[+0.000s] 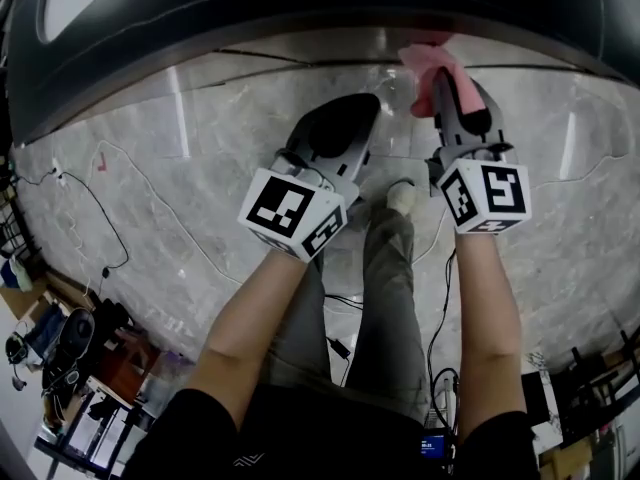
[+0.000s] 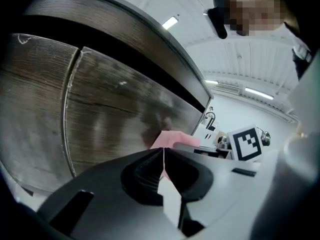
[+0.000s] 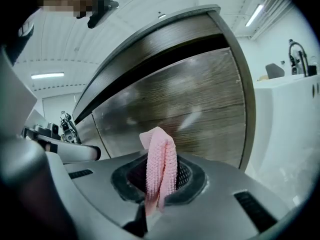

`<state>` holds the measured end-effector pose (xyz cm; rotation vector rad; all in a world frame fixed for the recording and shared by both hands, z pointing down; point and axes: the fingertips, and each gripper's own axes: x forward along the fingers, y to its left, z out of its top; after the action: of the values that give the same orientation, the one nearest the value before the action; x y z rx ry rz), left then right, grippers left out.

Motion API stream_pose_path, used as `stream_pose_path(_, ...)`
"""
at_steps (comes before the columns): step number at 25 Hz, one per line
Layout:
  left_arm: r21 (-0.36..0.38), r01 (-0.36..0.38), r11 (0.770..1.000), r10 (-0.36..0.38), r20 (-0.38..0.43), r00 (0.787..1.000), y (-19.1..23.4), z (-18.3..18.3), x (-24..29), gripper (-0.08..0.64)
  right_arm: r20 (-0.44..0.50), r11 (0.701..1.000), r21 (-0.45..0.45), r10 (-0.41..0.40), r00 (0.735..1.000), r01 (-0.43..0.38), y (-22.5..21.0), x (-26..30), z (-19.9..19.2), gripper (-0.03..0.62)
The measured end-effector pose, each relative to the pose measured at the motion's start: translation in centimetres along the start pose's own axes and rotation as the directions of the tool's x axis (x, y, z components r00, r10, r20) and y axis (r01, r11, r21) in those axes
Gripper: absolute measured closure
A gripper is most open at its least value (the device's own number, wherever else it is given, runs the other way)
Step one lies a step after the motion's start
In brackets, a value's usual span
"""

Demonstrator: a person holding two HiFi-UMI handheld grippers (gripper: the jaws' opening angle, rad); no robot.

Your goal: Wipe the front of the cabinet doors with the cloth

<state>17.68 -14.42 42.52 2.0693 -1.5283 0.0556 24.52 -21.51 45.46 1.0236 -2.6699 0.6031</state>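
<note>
My right gripper [image 3: 159,184] is shut on a pink knitted cloth [image 3: 160,164] that sticks up out of its jaws, close in front of a dark wood-grain cabinet door [image 3: 190,109]. In the head view the cloth [image 1: 432,66] is at the cabinet's [image 1: 300,8] lower edge; I cannot tell whether it touches the door. My left gripper [image 2: 163,153] is shut with nothing in it and points at the doors [image 2: 115,104] a little left of the cloth [image 2: 172,139]. In the head view the left gripper [image 1: 362,106] sits beside the right gripper [image 1: 442,86].
A white unit with a tap [image 3: 290,129] stands right of the cabinet. Cables [image 1: 100,208] trail over the marble floor [image 1: 200,138]. Bags and gear [image 1: 70,348] crowd the lower left, boxes [image 1: 580,408] the lower right. The person's legs [image 1: 385,298] are below the grippers.
</note>
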Motion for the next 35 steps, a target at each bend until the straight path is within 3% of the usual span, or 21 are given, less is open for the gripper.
stream_pose_path(15, 0.006, 0.058, 0.998, -0.058, -0.034, 0.998, -6.4, -1.3, 5.5, 0.546, 0.014, 0.989, 0.055, -0.135, 0.991, 0.134, -10.2, -4.8, 0.3, 0.548)
stream_pose_path(20, -0.003, 0.064, 0.998, -0.064, -0.033, 0.997, -7.4, -1.8, 6.4, 0.546, 0.02, 0.989, 0.062, -0.134, 0.991, 0.132, -11.3, -5.8, 0.2, 0.548)
stream_pose_path(27, -0.017, 0.042, 0.999, -0.042, -0.031, 0.999, -6.6, -2.4, 5.8, 0.546, -0.014, 0.997, 0.052, -0.054, 0.998, 0.054, -8.3, -5.6, -1.6, 0.548)
stream_pose_path(35, -0.013, -0.028, 1.0, 0.027, -0.016, 0.999, -0.8, -1.9, 1.5, 0.546, -0.054, 0.998, 0.046, 0.054, 0.997, -0.052, -0.4, -1.9, -3.8, 0.548)
